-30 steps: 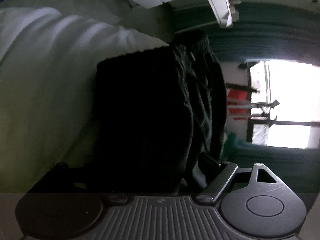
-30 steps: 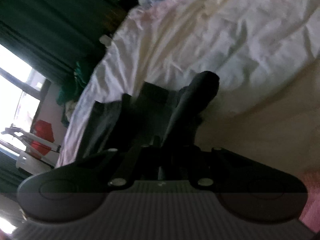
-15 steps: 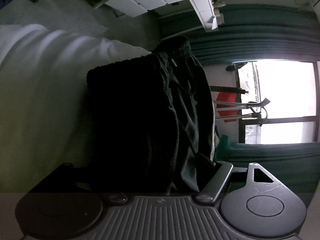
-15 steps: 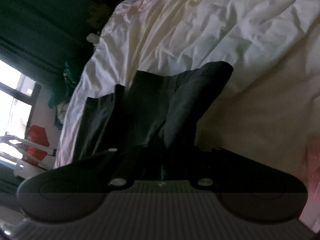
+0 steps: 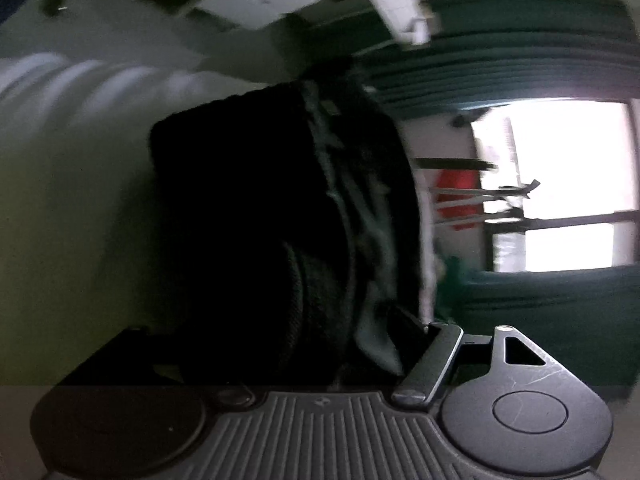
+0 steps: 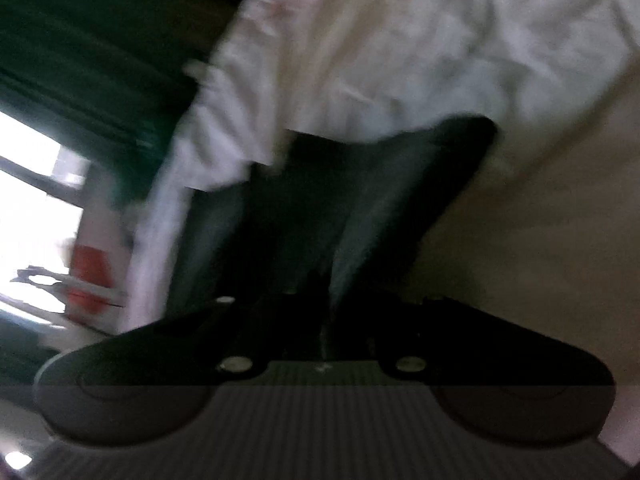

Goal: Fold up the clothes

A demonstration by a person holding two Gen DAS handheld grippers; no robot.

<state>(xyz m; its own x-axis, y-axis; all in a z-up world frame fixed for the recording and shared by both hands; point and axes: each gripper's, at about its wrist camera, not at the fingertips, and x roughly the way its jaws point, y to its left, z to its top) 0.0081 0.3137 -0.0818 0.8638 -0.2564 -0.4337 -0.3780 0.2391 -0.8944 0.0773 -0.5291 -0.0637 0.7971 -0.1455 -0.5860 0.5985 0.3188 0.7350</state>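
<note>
A black garment lies bunched on the white bed sheet. In the left wrist view its thick folded bundle fills the whole gap of my left gripper. The jaws stand wide and are still narrowing, pressing on the cloth; the right finger touches a grey-green fold. In the right wrist view the same black garment fans upward from my right gripper, which is shut on a thin pinch of its edge. Its fingertips are buried in dark cloth.
The crumpled white sheet covers the bed beyond the garment. A bright window with dark green curtains lies past the bed's edge, with a red object and a rack beside it. White drawers stand at the far side.
The cloth held by my right gripper has spread from a narrow strip into a wide flap. My left gripper has risen with the bundle and its jaws have narrowed slightly.
</note>
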